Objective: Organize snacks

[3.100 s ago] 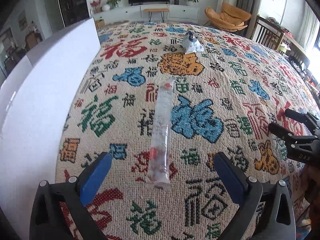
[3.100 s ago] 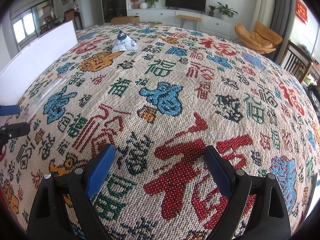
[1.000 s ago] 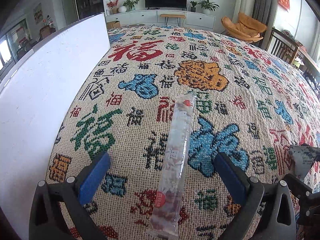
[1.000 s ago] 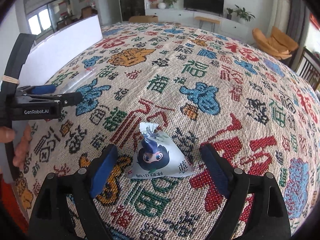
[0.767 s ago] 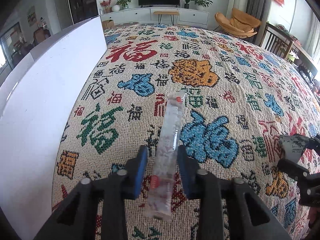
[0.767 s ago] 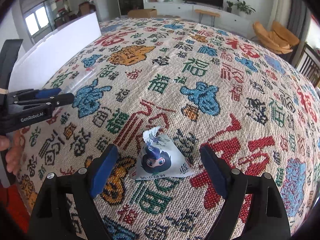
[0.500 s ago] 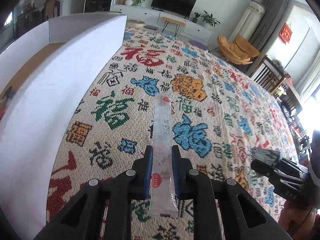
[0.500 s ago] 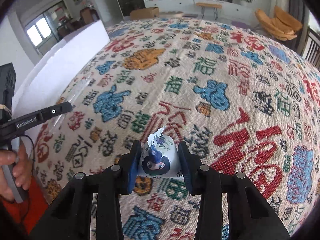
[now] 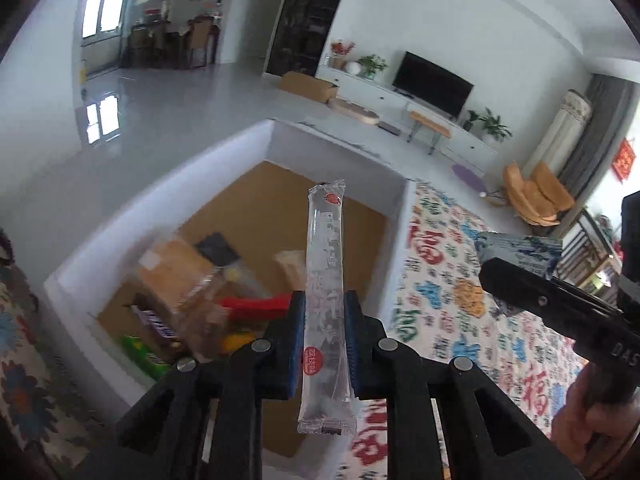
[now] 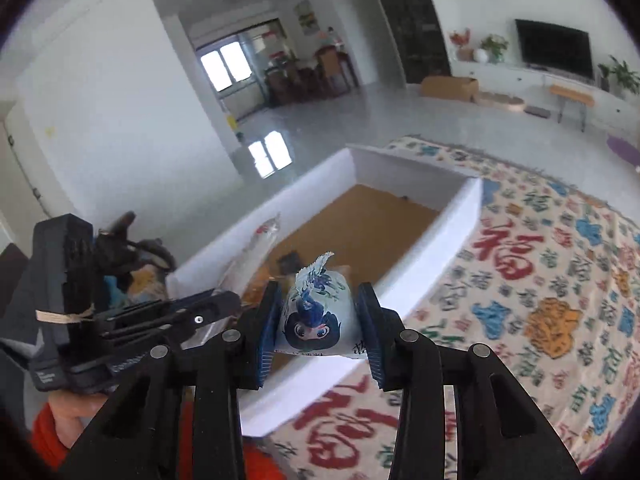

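Left gripper [image 9: 325, 334]: clamped on the long clear snack stick [image 9: 325, 280], gripped below its middle, the stick standing upright above the open box.
Right gripper [image 10: 318, 330]: closed on the small triangular packet [image 10: 316, 320] printed with a cartoon face, held above the box's near wall.
White box [image 9: 256, 140]: tall white walls, brown floor, sitting on the patterned cloth [image 9: 460, 292] at its edge.
Inside the box: a blurred heap of snack packs [image 9: 188, 300] gathered at the near end.
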